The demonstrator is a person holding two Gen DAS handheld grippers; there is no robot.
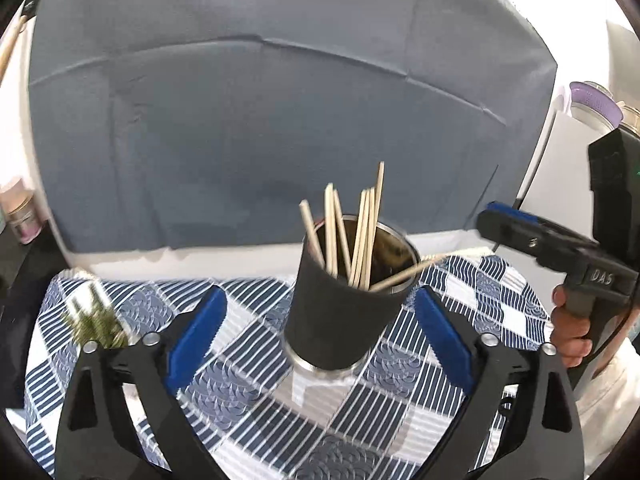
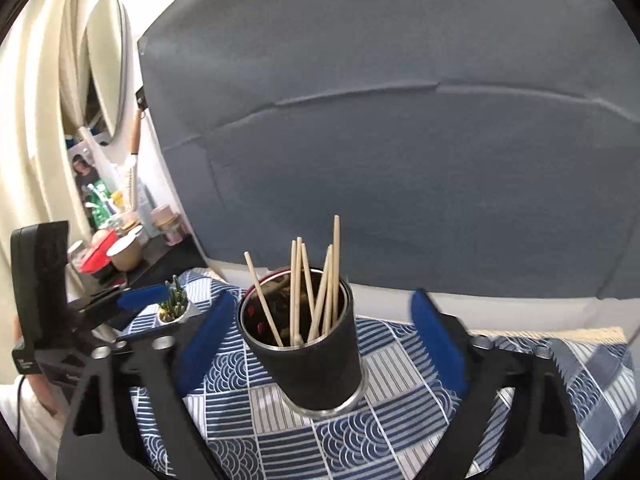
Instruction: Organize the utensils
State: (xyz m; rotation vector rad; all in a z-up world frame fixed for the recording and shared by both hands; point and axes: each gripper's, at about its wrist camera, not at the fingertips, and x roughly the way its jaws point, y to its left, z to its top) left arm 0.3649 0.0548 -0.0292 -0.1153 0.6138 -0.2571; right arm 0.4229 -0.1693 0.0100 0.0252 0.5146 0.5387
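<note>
A black-sleeved steel cup (image 1: 340, 312) stands on the blue patterned cloth (image 1: 248, 392) and holds several wooden chopsticks (image 1: 362, 236); one chopstick (image 1: 408, 274) leans far out to the right. My left gripper (image 1: 320, 320) is open, its blue pads on either side of the cup without touching. The right gripper (image 1: 504, 224) shows at the right edge in the left wrist view. In the right wrist view the same cup (image 2: 310, 356) with chopsticks (image 2: 316, 288) sits between the open, empty right gripper (image 2: 324, 336). The left gripper (image 2: 140, 300) appears at the left.
A small potted cactus (image 2: 174, 308) stands at the cloth's far left; it shows blurred in the left wrist view (image 1: 94, 316). A grey backdrop (image 1: 280, 120) rises behind the table. Jars and clutter (image 2: 116, 248) sit on a dark shelf to the left.
</note>
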